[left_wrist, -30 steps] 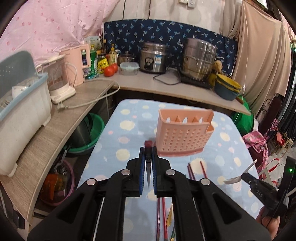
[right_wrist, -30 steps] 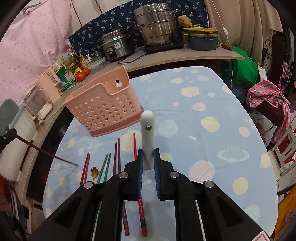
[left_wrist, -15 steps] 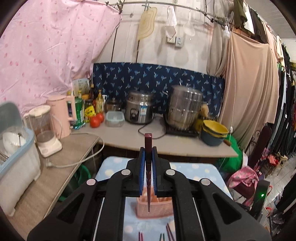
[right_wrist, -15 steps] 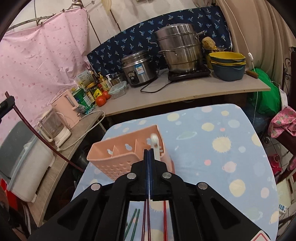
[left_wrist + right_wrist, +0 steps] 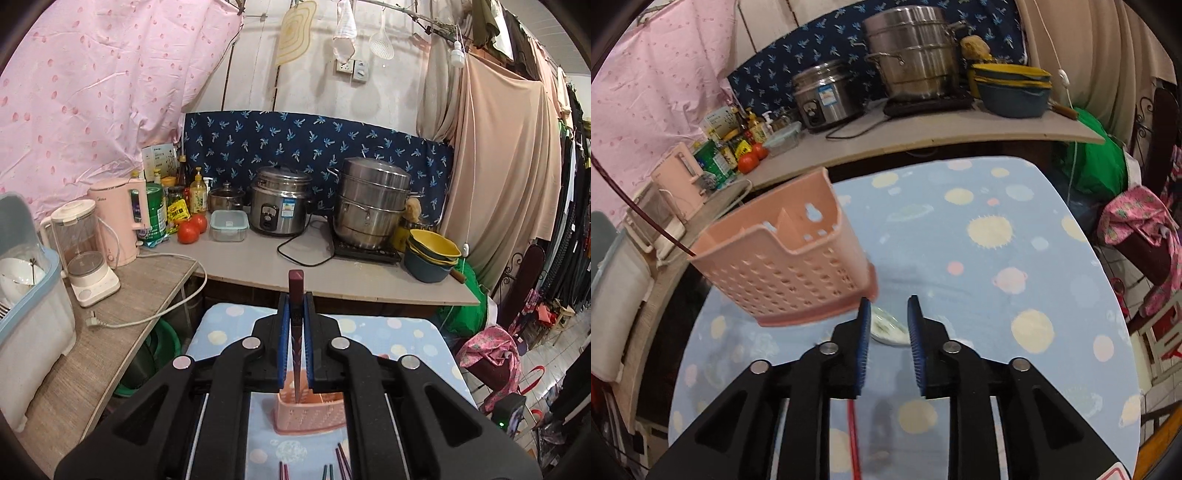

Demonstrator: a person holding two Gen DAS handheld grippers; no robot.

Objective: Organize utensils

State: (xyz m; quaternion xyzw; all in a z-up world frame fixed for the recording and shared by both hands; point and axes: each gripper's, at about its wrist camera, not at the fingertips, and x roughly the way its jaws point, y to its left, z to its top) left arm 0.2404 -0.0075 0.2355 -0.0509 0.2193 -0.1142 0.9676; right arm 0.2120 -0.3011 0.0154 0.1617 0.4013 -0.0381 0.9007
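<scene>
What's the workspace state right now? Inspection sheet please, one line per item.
Surface: table with blue spotted cloth.
Job's things: pink utensil basket upright on the cloth; dark red chopstick over it, tip at the rim; more chopsticks and a white spoon lie loose.
Clutter: none seen on the cloth.
Grippers: left tool shut on the chopstick; right tool open, nothing held, above the spoon.
Cables: white plug lead and black cooker cord on the counter.
Surroundings: rice cooker, steamer pot, stacked bowls, tomatoes, kettle.
</scene>
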